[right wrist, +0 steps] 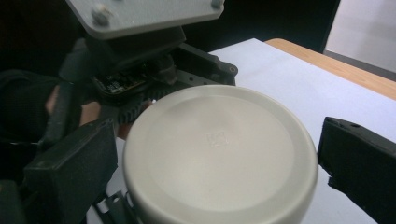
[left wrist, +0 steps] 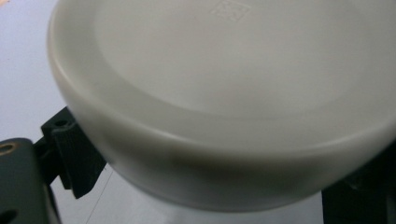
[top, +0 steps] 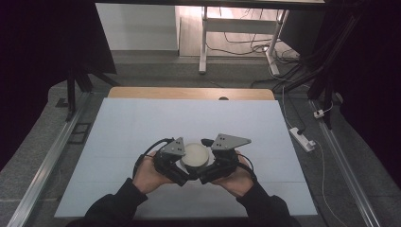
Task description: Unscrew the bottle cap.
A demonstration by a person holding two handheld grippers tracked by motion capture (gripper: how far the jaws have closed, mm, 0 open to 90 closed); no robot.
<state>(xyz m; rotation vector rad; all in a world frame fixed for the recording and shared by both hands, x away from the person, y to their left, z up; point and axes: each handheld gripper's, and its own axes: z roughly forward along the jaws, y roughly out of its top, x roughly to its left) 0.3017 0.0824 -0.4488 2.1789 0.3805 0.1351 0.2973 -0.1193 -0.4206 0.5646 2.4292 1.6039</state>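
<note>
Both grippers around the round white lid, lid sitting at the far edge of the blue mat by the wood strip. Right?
Not quite. Both grippers, left and right, do flank the round white lid, but the high view shows it near the person's side of the blue mat, well short of the wood strip.

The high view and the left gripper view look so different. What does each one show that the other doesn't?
High view alone: the whole blue table, the person's hands, both grippers flanking the round white lid, and the floor cables beyond. Left gripper view alone: a faint square mark stamped on the lid's top, and a ribbed black jaw beside its rim. Shared: the lid and the blue tabletop.
</note>
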